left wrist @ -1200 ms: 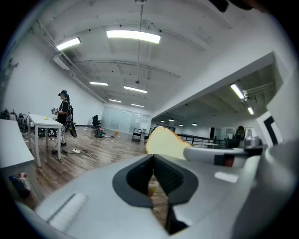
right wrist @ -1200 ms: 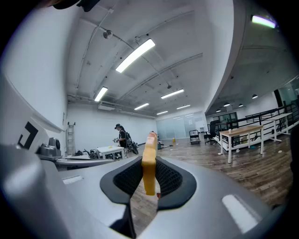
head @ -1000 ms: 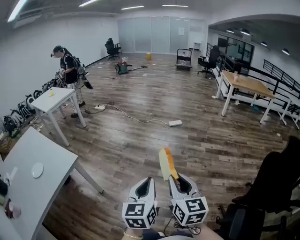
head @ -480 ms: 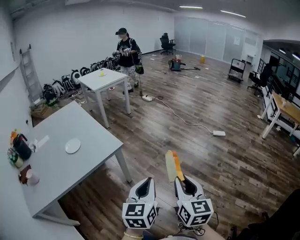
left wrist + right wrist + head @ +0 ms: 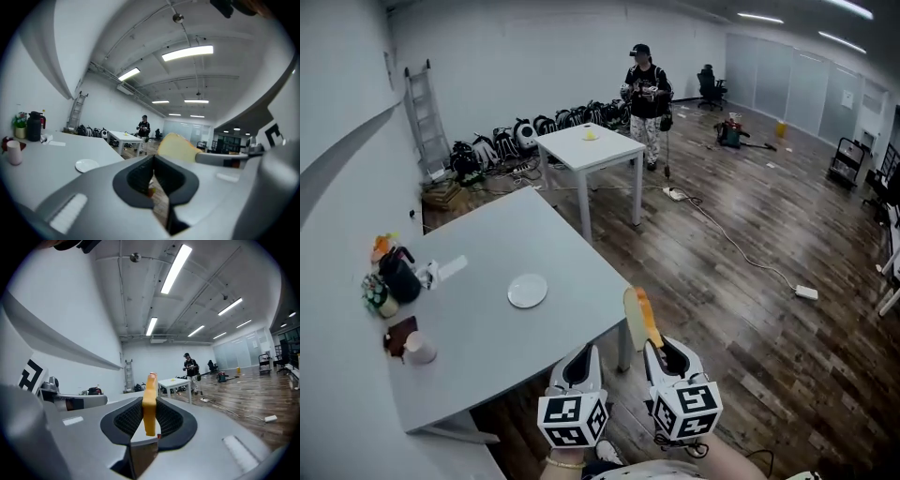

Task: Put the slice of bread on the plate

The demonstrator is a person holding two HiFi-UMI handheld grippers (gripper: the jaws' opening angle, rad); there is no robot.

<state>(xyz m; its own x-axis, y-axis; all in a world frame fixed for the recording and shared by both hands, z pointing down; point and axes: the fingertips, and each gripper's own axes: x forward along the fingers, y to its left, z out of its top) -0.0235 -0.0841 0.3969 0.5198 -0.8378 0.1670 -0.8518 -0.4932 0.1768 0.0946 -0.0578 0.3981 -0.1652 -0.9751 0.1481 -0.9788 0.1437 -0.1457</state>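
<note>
To the right of the plate (image 5: 528,290) and nearer you, off the edge of the table (image 5: 478,352) that the plate sits on, your right gripper (image 5: 657,354) has its jaws closed partway on the slice of bread (image 5: 636,317), pinching its lower end. The slice stands on edge, its long axis running up and away from the jaws and leaning a little toward the plate. It is well apart from the plate and not over the table. Your left gripper (image 5: 580,364) sits between the bread and the plate, so it is nearer the plate, but its jaws are together with nothing in them. From the bread, the plate lies ahead and to the left. I judge you need to carry the slice that way across the table edge, then tip it flat.
</note>
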